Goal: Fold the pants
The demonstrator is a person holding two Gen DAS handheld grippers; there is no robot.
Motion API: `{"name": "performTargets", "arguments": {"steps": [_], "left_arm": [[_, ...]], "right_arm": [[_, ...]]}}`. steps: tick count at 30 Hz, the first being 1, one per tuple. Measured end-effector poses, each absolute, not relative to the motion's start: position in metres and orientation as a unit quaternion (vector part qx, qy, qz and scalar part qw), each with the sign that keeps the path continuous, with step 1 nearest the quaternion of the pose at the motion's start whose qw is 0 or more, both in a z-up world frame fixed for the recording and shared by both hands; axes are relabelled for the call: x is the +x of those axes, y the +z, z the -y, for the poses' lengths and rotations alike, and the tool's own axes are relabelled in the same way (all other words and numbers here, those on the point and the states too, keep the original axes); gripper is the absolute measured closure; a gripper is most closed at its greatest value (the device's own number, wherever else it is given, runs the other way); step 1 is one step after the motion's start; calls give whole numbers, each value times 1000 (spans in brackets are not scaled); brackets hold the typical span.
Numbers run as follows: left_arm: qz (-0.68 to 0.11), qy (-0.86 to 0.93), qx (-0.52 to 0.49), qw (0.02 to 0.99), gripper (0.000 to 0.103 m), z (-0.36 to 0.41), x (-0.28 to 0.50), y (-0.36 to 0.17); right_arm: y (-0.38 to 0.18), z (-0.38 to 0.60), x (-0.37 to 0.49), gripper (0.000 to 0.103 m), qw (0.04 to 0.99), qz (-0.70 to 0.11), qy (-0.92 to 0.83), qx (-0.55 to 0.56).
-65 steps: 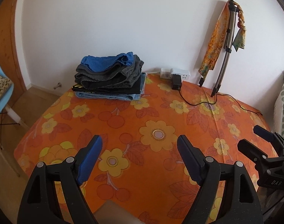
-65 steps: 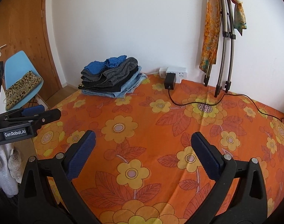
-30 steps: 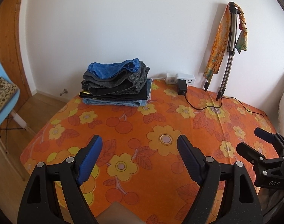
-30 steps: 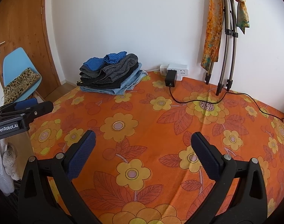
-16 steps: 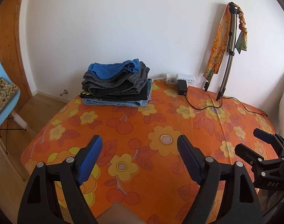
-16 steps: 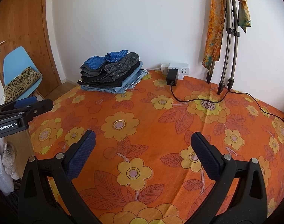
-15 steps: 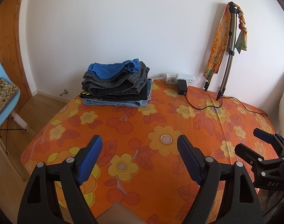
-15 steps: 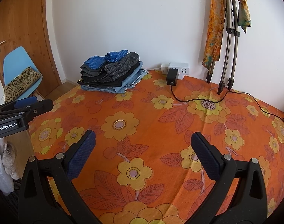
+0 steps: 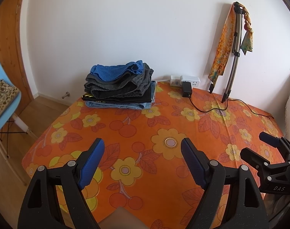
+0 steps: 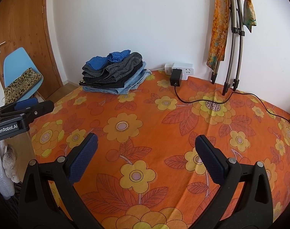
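In right view only: door handle [image 10: 0, 44]; left shows doorstop [image 9: 65, 95].

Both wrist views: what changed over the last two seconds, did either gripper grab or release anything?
Nothing was grabbed or released. The left gripper and right gripper drew back and up a little, so the stack of folded clothes and the tablecloth look slightly farther off. Both stayed open and empty; the stack, the power strip and its cable have not moved.
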State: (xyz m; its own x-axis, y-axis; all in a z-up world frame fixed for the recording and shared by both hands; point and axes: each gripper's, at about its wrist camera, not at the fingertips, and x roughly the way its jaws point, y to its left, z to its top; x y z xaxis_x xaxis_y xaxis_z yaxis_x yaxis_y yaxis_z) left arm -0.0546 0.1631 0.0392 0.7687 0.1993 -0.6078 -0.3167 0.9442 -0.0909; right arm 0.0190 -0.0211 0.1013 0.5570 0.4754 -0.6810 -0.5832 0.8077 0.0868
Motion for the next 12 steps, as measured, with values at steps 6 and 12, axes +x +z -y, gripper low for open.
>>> {"name": "performTargets", "arguments": {"steps": [6,12], "left_arm": [[-306,139,-90,938,21,-163,-56,39],[-298,140,-84,941,21,-162,-57,40]], "right_arm": [[101,21,18,0,879,-362,301,-75],[101,21,18,0,881,-361,298,-76]]}}
